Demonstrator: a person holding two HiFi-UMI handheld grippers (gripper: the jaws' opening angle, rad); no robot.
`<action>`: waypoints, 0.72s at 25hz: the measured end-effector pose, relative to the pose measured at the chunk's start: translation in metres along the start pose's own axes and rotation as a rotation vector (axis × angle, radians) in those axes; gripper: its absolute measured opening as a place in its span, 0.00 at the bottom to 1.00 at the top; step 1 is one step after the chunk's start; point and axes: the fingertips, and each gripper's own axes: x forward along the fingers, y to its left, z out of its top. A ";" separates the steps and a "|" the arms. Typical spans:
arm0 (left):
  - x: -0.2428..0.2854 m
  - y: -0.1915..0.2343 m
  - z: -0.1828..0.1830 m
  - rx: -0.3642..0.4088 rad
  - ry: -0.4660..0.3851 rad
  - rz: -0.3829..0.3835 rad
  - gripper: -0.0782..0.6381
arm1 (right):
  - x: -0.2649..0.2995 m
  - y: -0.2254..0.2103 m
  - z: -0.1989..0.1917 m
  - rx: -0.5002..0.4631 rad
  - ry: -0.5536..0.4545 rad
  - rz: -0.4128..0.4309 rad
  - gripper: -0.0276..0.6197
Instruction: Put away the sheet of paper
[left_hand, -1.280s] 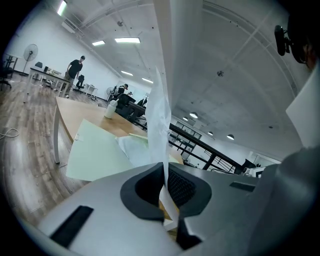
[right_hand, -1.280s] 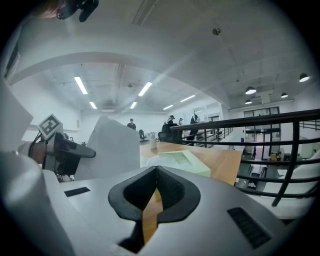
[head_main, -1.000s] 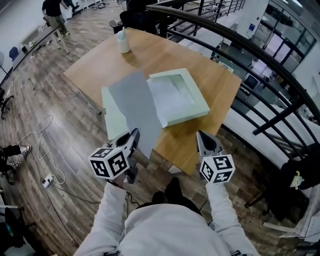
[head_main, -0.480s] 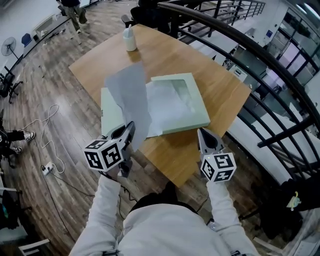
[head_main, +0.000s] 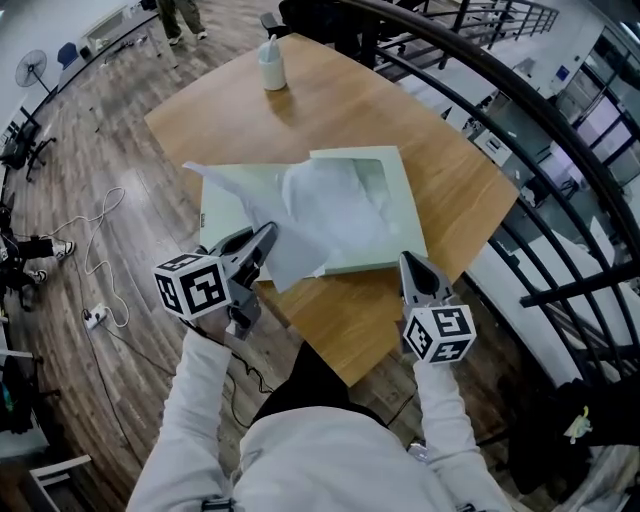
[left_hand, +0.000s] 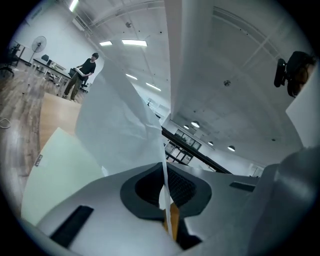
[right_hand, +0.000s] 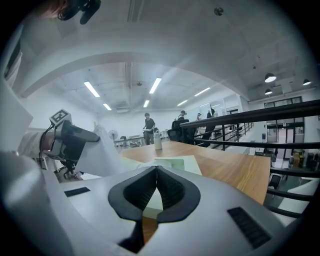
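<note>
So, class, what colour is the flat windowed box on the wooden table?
Pale mint green; the flat windowed box shows best in the head view.

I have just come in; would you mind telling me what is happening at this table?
A person stands at a wooden table with a two-jaw gripper in each hand. The left gripper is clamped on the edge of a thin white sheet of paper, which is lifted at that end and drapes across a flat pale green box with a windowed lid. The right gripper is shut and empty, held by the table's near edge. The paper is not yet put away.
</note>
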 end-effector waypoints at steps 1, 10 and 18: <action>0.004 0.000 0.005 0.005 0.001 -0.019 0.13 | 0.004 0.000 0.001 0.002 -0.001 -0.002 0.09; 0.017 0.054 0.004 -0.119 0.088 -0.122 0.13 | 0.025 -0.012 -0.001 0.012 0.023 -0.043 0.09; 0.024 0.125 -0.067 -0.312 0.316 -0.042 0.13 | 0.037 -0.016 -0.018 0.024 0.067 -0.061 0.09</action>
